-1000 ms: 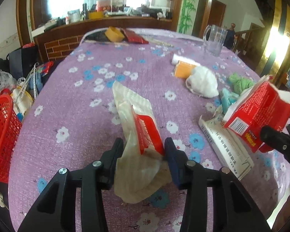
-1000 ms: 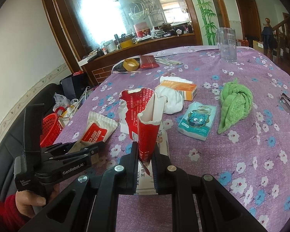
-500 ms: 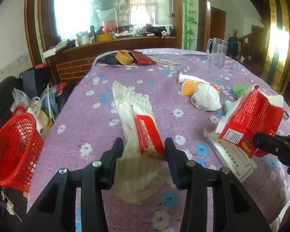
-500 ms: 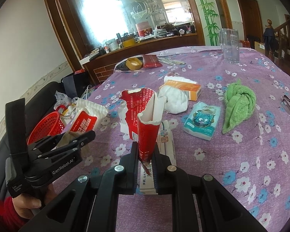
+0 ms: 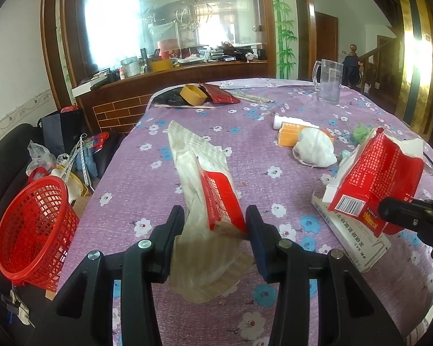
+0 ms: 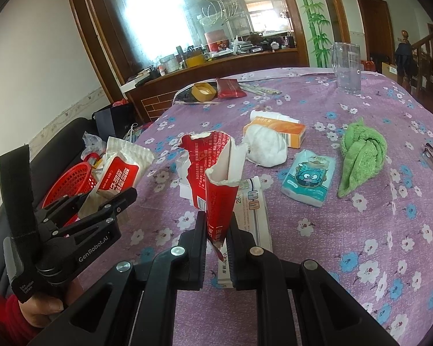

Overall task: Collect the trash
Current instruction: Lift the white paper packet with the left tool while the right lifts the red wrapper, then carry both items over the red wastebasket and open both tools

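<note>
We note a purple bench cloth [image 5: 147, 190] patterned with white and blue flowers. Lower left: red mesh basket [image 5: 34, 225]. Centre: cream ribbed wrapper [image 5: 199, 173] with a red label. Right: red torn carton [image 5: 375, 178], white inside; green towel [image 6: 360, 155].

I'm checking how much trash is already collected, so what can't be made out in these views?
- Red basket: its inside is hidden by its own mesh wall in the left wrist view, and by the left tongs and their wrapper in the right.
- Long white box: partly covered by the torn red carton; print too small.
</note>
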{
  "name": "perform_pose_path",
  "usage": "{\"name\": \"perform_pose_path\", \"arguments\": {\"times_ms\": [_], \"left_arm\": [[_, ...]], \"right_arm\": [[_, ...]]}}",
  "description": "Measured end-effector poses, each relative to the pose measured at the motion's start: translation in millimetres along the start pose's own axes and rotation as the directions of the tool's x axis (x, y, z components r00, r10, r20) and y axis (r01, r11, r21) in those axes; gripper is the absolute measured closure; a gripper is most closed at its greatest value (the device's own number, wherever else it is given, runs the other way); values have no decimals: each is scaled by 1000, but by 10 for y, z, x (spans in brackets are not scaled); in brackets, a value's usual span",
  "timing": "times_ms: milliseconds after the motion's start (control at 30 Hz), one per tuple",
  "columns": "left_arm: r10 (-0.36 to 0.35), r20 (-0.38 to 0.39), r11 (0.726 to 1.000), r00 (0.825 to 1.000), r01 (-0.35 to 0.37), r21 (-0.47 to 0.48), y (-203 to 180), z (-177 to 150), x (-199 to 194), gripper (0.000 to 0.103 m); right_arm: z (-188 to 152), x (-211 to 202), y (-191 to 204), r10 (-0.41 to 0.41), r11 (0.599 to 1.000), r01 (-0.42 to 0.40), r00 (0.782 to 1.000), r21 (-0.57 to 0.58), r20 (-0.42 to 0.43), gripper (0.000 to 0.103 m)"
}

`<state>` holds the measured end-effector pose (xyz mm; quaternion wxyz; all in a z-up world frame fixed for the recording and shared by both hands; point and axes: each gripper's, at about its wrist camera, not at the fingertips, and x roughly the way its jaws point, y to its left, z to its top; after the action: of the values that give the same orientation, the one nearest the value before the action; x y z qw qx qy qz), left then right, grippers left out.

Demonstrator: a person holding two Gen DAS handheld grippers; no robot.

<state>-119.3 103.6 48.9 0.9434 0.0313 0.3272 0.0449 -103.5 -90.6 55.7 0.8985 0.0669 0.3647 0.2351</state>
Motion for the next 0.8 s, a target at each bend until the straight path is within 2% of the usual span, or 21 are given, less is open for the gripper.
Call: {"name": "perform_pose_path", "arguments": {"times_ms": [800], "left_arm": [[7,1,1000,1000,-7,-30,181,-28,-19,60]], "right_arm": [[24,88,145,-4,999,4,1000,-32,-23,89]]}}
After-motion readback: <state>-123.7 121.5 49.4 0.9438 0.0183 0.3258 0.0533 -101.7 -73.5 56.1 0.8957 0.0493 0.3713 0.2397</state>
